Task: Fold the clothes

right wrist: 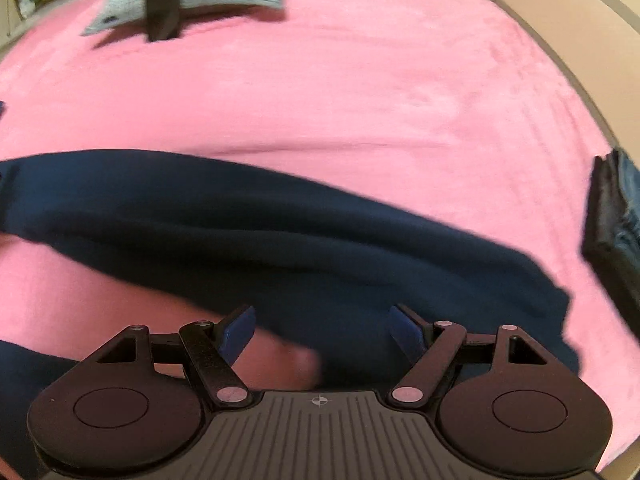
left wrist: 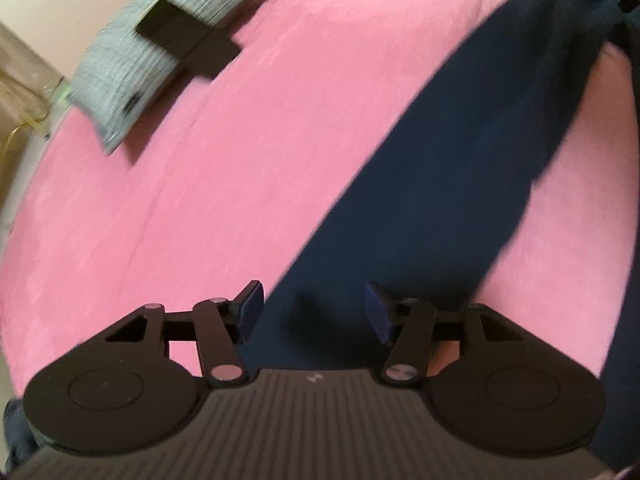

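Both tools, left tool (left wrist: 314, 312) and right tool (right wrist: 320, 334), hang with jaws apart and empty above the navy garment (right wrist: 248, 232), which I see stretched across the pink bed (right wrist: 360, 92), ready for folding.

Pink plush cover (right wrist: 360, 92) spreads over the whole surface, evenly lit, soft shadows only. Beige wall (right wrist: 560, 4) runs along the far right edge in the right wrist view. In the left wrist view, at far left past the cover's edge: tan floor area (left wrist: 16, 92), blurred clutter, not identifiable.
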